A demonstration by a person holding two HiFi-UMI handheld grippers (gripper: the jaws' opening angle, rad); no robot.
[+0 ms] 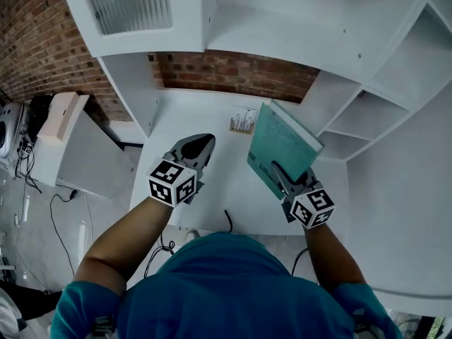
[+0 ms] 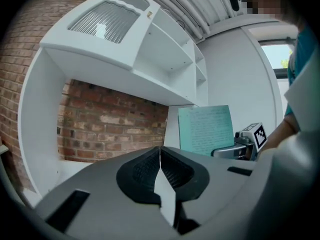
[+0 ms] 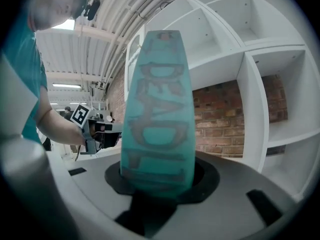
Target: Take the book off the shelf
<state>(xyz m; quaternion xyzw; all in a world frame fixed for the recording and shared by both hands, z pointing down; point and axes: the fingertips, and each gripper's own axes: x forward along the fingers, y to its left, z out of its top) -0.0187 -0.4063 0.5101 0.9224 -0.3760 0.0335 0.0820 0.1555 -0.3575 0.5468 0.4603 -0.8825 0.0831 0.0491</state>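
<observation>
A thin teal book (image 1: pixel 284 149) hangs tilted in the air above the white desk (image 1: pixel 185 122), clear of the shelf compartments (image 1: pixel 344 144) to its right. My right gripper (image 1: pixel 282 176) is shut on its lower end. In the right gripper view the book's lettered spine (image 3: pixel 157 114) stands upright between the jaws of the right gripper (image 3: pixel 157 180). My left gripper (image 1: pixel 200 145) hovers over the desk to the book's left, shut and holding nothing. In the left gripper view the left gripper (image 2: pixel 160 157) has its pads touching, and the book (image 2: pixel 205 129) shows beyond at right.
The white shelf unit (image 1: pixel 395 83) runs along the right, with empty compartments. A cabinet with a ribbed door (image 1: pixel 131 2) hangs above a brick wall (image 1: pixel 233 73). A small box of items (image 1: pixel 242 121) stands on the desk's far side, and a dark cable (image 1: pixel 227 221) lies at its near edge.
</observation>
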